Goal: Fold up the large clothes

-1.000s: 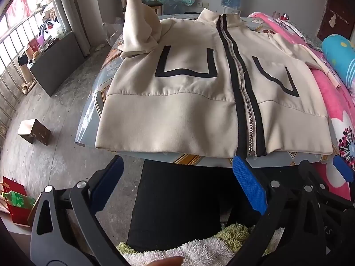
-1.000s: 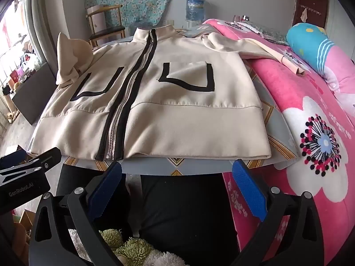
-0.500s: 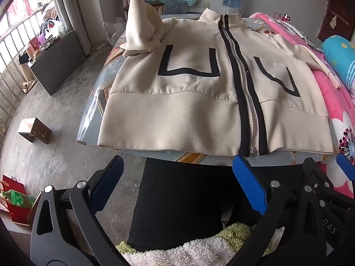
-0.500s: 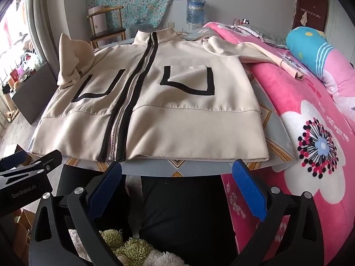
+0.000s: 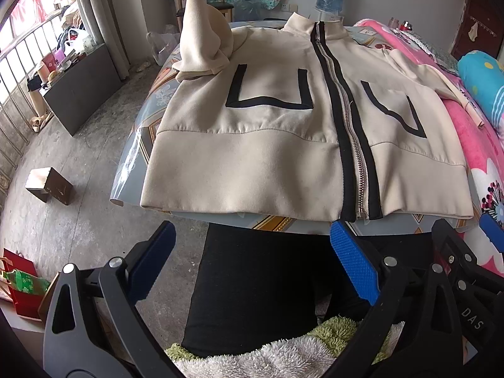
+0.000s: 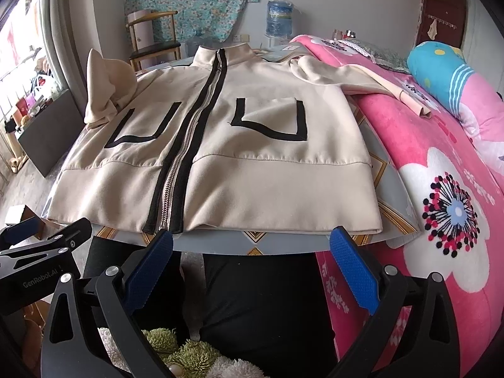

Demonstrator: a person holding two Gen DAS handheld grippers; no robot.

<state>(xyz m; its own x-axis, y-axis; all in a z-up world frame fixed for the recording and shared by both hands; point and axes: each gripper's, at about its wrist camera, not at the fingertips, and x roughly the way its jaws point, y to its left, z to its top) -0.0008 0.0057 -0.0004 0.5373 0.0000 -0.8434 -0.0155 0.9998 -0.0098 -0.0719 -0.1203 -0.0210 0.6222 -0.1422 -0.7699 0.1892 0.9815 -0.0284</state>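
A cream zip jacket (image 5: 252,157) (image 6: 252,176) with black pocket outlines lies face up, zipped, on a small table (image 5: 132,145) (image 6: 252,242), hem toward me. Its left sleeve (image 5: 201,41) (image 6: 110,91) is bunched up in a peak at the far left corner. The right sleeve (image 5: 441,78) (image 6: 362,78) trails onto the pink bed. My left gripper (image 5: 252,264) is open, held short of the hem near the zip. My right gripper (image 6: 252,264) is open too, just before the hem's right half. Neither touches the cloth.
A pink flowered blanket (image 6: 441,189) covers the bed to the right, with a blue pillow (image 6: 441,69). A person's black trousers (image 5: 267,283) fill the space below the table. A wooden chair (image 6: 154,41), a water bottle (image 6: 278,15) and a small box (image 5: 50,184) on the floor surround it.
Both grippers have drifted slightly closer to the jacket's hem; the jacket looks a little larger in each view. The jacket itself has not moved.
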